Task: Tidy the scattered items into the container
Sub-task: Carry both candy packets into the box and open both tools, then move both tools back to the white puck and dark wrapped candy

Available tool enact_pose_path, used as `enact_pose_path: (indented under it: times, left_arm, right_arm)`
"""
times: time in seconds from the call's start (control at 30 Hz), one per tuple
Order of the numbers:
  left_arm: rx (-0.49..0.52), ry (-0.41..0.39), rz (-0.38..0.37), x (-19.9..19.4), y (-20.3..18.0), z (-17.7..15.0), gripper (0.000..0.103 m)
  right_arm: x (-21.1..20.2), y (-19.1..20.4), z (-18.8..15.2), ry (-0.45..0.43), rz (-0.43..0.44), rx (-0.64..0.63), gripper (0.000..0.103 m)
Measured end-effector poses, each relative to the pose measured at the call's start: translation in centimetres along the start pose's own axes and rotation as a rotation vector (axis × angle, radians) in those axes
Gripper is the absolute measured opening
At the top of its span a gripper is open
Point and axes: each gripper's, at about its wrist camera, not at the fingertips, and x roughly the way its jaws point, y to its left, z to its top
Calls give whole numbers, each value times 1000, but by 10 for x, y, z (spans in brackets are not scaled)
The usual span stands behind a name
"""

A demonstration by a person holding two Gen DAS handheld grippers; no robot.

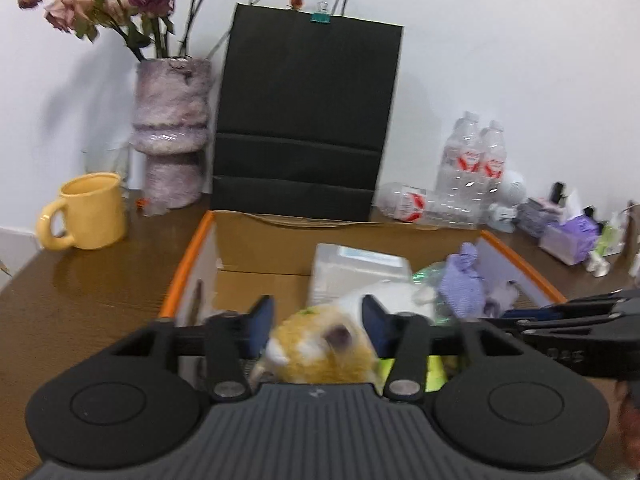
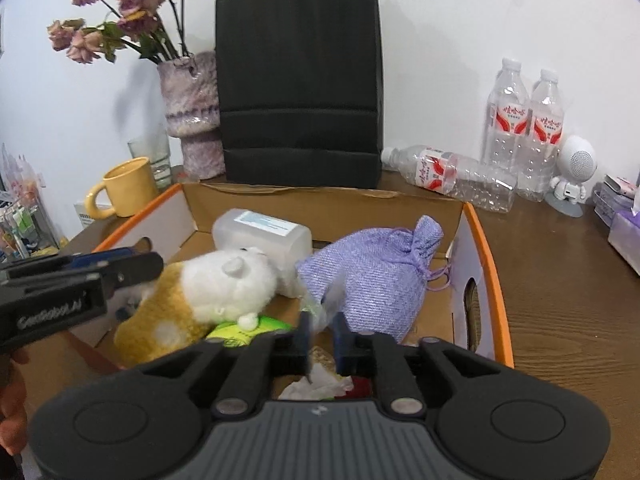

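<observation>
An orange-rimmed cardboard box (image 2: pixel 492 280) holds a white-and-tan plush hamster (image 2: pixel 208 292), a purple drawstring pouch (image 2: pixel 376 276), a white plastic container (image 2: pixel 262 232), a green item (image 2: pixel 248 330) and crumpled tissue (image 2: pixel 320 384). My left gripper (image 1: pixel 318 324) hovers open over the plush (image 1: pixel 320 348), its blue pads wide apart and clear of the fur. It also shows at the left of the right wrist view, by the plush's rear. My right gripper (image 2: pixel 322 336) is narrowly open just before the pouch, with only a wisp of clear plastic in the gap. The pouch (image 1: pixel 462 284) lies right of the container (image 1: pixel 360 268).
Behind the box (image 1: pixel 188 264) stand a black paper bag (image 2: pixel 298 80), a fuzzy vase of dried roses (image 2: pixel 192 112) and a yellow mug (image 2: pixel 128 188). Water bottles (image 2: pixel 524 128), a white robot figure (image 2: pixel 574 176) and purple boxes (image 1: pixel 568 236) crowd the right of the wooden table (image 2: pixel 560 300).
</observation>
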Motion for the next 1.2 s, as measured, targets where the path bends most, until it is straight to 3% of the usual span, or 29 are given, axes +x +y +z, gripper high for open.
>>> enact_pose_path:
  times: [0.03, 0.1, 0.2, 0.27, 0.4, 0.77, 1.2]
  left_arm:
    - [14, -11, 10, -1, 0, -1, 58]
    - [18, -31, 18, -4, 0, 0, 83]
    - [25, -62, 44, -11, -1, 0, 96]
    - [29, -79, 55, -15, -2, 1, 103]
    - [21, -109, 58, -26, -6, 1, 103]
    - [-31, -143, 33, -71, -9, -6, 103]
    - [-25, -42, 43, -105, -10, -43, 103]
  right_arm:
    - [1, -1, 1, 3, 4, 0, 40]
    - [2, -2, 2, 1, 11, 1, 54]
    - [-1, -1, 3, -10, 17, -3, 71]
    - [-4, 0, 3, -22, 18, -7, 80]
    - [-14, 5, 4, -53, 10, -18, 91]
    - [-51, 10, -8, -95, -3, -17, 94]
    - [-102, 16, -47, -134, 15, -65, 94]
